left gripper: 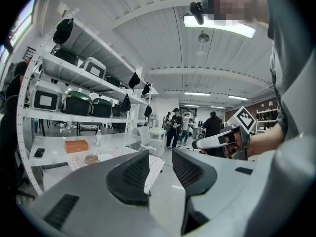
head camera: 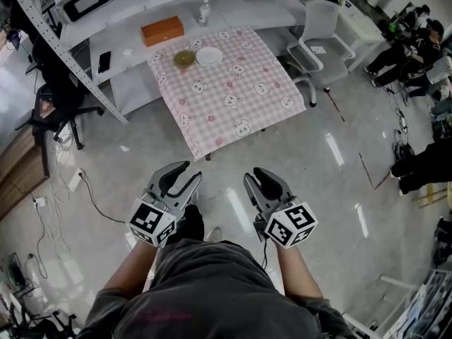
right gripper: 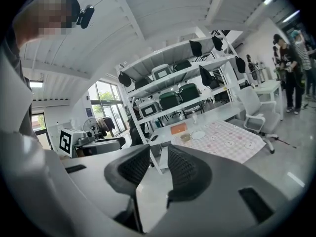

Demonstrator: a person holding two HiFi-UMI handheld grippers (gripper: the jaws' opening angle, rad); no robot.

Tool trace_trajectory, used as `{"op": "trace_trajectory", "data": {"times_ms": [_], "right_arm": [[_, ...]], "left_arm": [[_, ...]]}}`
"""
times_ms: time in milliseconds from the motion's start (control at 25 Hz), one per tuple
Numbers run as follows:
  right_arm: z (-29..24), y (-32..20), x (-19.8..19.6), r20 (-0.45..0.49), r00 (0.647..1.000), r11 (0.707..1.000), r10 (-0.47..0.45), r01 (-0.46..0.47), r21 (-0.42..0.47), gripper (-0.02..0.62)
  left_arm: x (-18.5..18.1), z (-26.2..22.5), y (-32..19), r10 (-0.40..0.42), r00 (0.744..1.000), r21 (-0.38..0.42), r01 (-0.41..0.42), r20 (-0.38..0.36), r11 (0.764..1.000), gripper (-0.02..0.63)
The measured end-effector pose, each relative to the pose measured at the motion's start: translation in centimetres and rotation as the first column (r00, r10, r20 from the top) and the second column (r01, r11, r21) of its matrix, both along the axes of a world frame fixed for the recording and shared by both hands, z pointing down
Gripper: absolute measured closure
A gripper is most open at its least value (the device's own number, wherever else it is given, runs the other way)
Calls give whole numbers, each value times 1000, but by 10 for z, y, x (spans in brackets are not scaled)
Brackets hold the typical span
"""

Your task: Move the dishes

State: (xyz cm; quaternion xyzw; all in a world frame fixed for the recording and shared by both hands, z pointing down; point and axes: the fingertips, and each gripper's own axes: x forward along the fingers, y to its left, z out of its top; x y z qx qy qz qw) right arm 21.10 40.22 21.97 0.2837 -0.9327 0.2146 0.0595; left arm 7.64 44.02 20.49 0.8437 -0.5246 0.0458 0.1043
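Two dishes stand on the far end of a table (head camera: 233,101) covered with a pink checked cloth with small animal pictures: a brownish bowl (head camera: 184,58) and, just beside it, a white plate (head camera: 209,56). In the head view both are well apart from the grippers, which the person holds low over the shiny floor. Behind the dishes, on a white counter, lie an orange box (head camera: 162,30) and a small bottle (head camera: 205,11); their print is too small to read. A white chair (head camera: 321,30) stands next to the table. The left gripper (head camera: 189,175) and the right gripper (head camera: 254,176) each carry a cube with black-and-white square markers and point toward the table.

In the left gripper view, the left gripper (left gripper: 161,168) has its jaws spread, with only floor and the hanging cloth edge behind the gap. The bowl (left gripper: 91,158), the plate (left gripper: 104,157) and the orange box (left gripper: 76,145) show far off at the left, under metal shelves (left gripper: 74,83) loaded with what seem to be dark cases. The right gripper (left gripper: 207,142) shows at the right.

In the right gripper view, the right gripper (right gripper: 159,169) has its jaws a little apart, with nothing between. The table (right gripper: 232,142) lies ahead with the bowl (right gripper: 185,138) and the plate (right gripper: 198,135) at its far end.
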Motion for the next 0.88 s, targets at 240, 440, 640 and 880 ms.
{"op": "trace_trajectory", "data": {"times_ms": [240, 440, 640, 880], "right_arm": [[6, -37, -26, -13, 1000, 1000, -1, 1, -13, 500], [7, -66, -49, -22, 1000, 1000, 5, -6, -19, 500], [8, -92, -74, -29, 999, 999, 20, -20, -32, 500], [7, -124, -104, -42, 998, 999, 37, -39, -35, 500]], "left_arm": [[-26, 8, -39, 4, 1000, -16, -4, -8, 1000, 462], [-50, 10, -69, 8, 1000, -26, -9, -14, 1000, 462], [-76, 13, -96, 19, 1000, -38, -20, -16, 999, 462], [-110, 13, -130, 36, 999, -44, -37, -23, 998, 462]]}}
